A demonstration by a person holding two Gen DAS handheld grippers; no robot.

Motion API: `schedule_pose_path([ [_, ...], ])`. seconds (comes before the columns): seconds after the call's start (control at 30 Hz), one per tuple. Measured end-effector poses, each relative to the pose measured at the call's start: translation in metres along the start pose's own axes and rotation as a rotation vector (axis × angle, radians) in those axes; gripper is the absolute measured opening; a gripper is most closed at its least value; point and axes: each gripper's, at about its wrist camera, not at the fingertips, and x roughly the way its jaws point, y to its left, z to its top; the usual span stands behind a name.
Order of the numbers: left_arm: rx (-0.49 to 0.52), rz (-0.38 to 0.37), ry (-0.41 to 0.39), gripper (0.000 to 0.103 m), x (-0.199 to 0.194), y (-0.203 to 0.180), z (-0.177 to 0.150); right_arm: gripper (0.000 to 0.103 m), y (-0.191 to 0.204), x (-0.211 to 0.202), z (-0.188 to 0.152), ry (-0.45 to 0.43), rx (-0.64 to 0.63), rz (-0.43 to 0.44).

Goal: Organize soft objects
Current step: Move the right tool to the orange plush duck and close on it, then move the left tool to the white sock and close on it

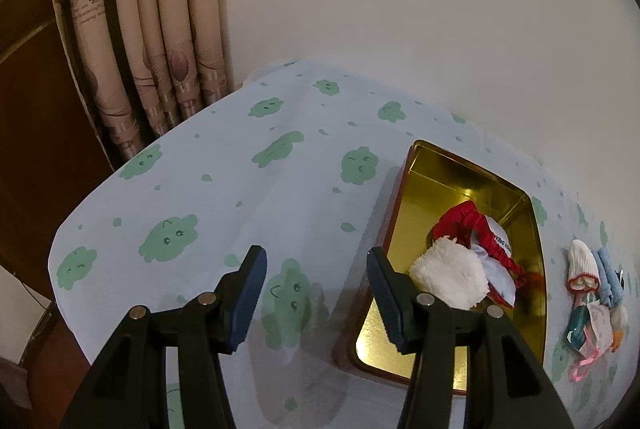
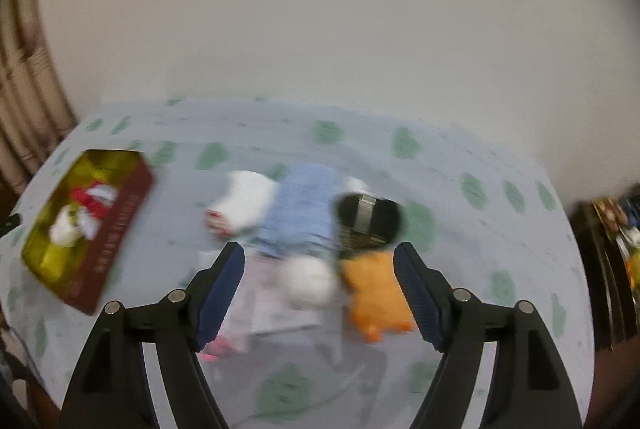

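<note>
A gold-lined tin box (image 1: 440,185) with dark red sides lies on the table; it holds a fluffy white soft thing (image 1: 448,275) and a red and white cloth item (image 1: 486,237). My left gripper (image 1: 316,289) is open and empty, just left of the box's near corner. The box also shows in the right wrist view (image 2: 120,225) at the left. In that blurred view a pile lies ahead: a white sock (image 2: 244,205), a blue cloth (image 2: 304,209), a white ball-like piece (image 2: 310,281) and an orange plush (image 2: 376,297). My right gripper (image 2: 320,293) is open and empty above the pile.
The table has a pale cloth with green cloud prints (image 1: 240,189). Curtains (image 1: 160,29) hang at the back left, beside a plain wall. A dark object with a grey band (image 2: 368,217) lies behind the orange plush. Dark furniture (image 2: 612,249) stands at the far right.
</note>
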Motion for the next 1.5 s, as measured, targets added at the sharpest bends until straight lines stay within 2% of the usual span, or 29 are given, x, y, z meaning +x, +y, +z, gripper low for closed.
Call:
schedule_pose_path([
  [0.13, 0.001, -0.001, 0.005, 0.053, 0.001, -0.001, 0.0, 0.075, -0.028, 0.021, -0.016, 0.076, 0.023, -0.013],
  [0.27, -0.006, -0.006, 0.01, 0.053, 0.002, 0.0, 0.001, 0.075, -0.038, 0.041, -0.026, 0.119, 0.025, -0.014],
  [0.63, 0.042, 0.016, 0.006, 0.053, 0.004, -0.008, -0.002, 0.075, -0.036, 0.096, -0.028, 0.178, -0.005, -0.006],
  [0.7, 0.059, 0.026, 0.007, 0.053, 0.005, -0.011, -0.003, 0.072, -0.035, 0.102, -0.029, 0.176, -0.006, 0.0],
  [0.73, 0.066, 0.029, 0.009, 0.053, 0.006, -0.012, -0.003, 0.063, -0.035, 0.104, -0.031, 0.167, -0.007, 0.003],
  [0.8, 0.08, 0.04, 0.012, 0.053, 0.008, -0.014, -0.004, 0.055, -0.035, 0.106, -0.034, 0.161, -0.003, 0.027],
  [1.03, 0.106, 0.037, 0.012, 0.053, 0.008, -0.021, -0.007, 0.045, -0.042, 0.094, -0.04, 0.092, 0.019, 0.024],
  [1.3, 0.197, -0.022, 0.009, 0.053, -0.001, -0.054, -0.015, 0.045, -0.073, 0.082, -0.053, 0.065, 0.077, -0.024],
  [1.5, 0.286, -0.139, 0.024, 0.053, -0.018, -0.103, -0.021, 0.045, -0.091, 0.076, -0.061, 0.031, 0.113, -0.082],
])
